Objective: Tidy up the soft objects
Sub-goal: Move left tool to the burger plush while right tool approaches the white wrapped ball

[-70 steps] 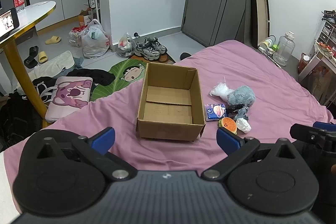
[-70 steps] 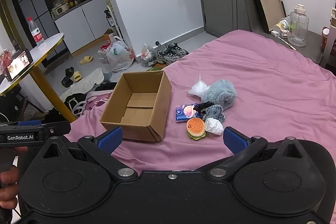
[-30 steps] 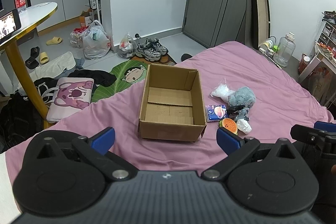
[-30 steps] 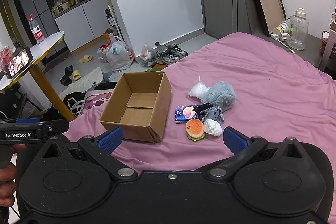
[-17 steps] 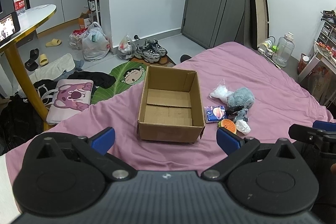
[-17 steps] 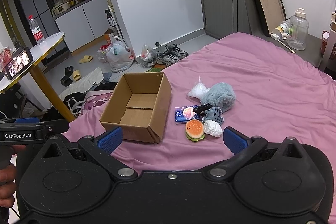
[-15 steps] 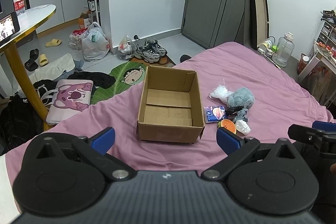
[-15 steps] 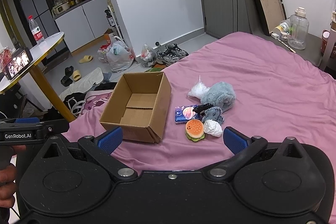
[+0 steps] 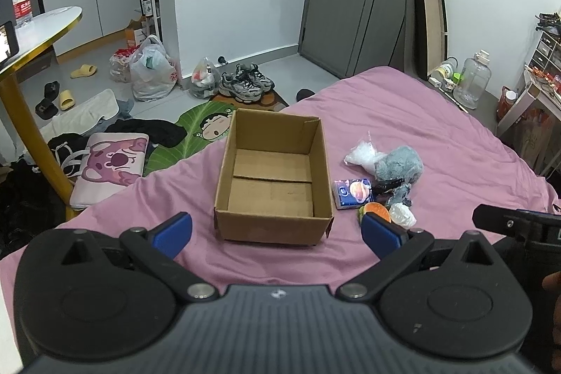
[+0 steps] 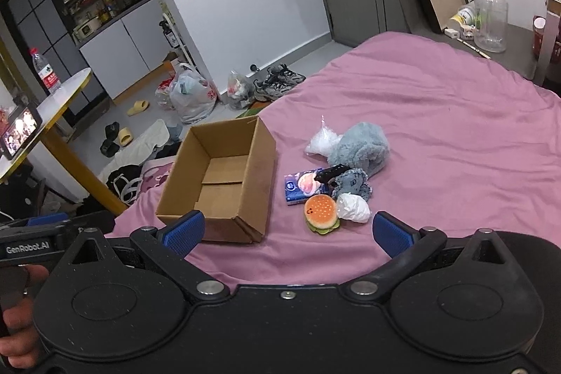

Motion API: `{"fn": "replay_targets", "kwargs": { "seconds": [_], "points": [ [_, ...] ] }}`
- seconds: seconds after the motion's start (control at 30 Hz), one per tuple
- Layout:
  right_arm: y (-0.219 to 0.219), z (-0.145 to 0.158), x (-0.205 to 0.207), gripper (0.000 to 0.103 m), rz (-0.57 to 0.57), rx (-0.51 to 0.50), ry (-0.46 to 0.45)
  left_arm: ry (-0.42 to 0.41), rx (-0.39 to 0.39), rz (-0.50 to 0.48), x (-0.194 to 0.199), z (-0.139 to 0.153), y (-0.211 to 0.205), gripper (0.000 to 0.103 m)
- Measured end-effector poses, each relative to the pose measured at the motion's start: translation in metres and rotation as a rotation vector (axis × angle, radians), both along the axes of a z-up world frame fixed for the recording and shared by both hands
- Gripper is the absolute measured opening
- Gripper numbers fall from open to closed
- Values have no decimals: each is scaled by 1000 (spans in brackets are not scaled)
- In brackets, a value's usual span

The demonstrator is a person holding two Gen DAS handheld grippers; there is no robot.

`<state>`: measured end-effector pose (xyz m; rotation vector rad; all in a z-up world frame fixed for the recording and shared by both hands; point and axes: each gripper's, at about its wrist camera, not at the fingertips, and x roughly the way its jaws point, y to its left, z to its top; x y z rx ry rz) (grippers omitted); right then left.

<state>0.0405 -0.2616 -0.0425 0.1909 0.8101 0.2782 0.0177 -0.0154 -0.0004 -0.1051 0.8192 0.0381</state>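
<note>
An open, empty cardboard box (image 9: 273, 177) (image 10: 224, 177) sits on the pink bed (image 9: 438, 142). Right of it lies a small pile: a grey plush toy (image 10: 361, 146) (image 9: 399, 163), a burger toy (image 10: 320, 212) (image 9: 377, 210), a blue tissue pack (image 10: 303, 184) (image 9: 352, 191), a white clear bag (image 10: 320, 139) and a white wad (image 10: 352, 207). My left gripper (image 9: 277, 230) is open and empty, short of the box. My right gripper (image 10: 287, 230) is open and empty, short of the burger toy.
Beyond the bed's edge the floor holds shoes (image 9: 247, 85), plastic bags (image 9: 150, 72), slippers and a pink cushion (image 9: 112, 163). A round white table with a yellow leg (image 9: 31, 114) stands at left. A water jug (image 10: 489, 20) stands at far right.
Both views have shifted only slightly. The box and the pile have not moved, and both grippers stay open.
</note>
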Motion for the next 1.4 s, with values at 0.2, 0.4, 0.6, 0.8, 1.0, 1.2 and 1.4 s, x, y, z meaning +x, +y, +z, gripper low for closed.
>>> {"fn": "replay_targets", "kwargs": {
  "seconds": [0.2,0.4,0.6,0.8,1.0,1.2,1.4],
  "points": [
    [-7,-11,16,103,-1,19,32,-6,-8,-10,14,-8,-10,102],
    [-16,-20,34,103,-8,54,46,-12,-15,-14,28,-15,-21,101],
    [-28,-33,51,103,-30,95,88,-13,-33,3,42,-25,-29,100],
    [-33,-45,63,103,-38,96,98,0,-49,-4,56,-36,-40,99],
    [-41,-55,79,99,-53,144,121,22,-74,-19,69,-49,-52,91],
    [-56,-77,97,85,-122,250,227,67,-106,-34,86,-68,-62,81],
    [-66,-94,112,79,-169,293,270,100,-133,-56,100,-79,-78,73]
  ]
}}
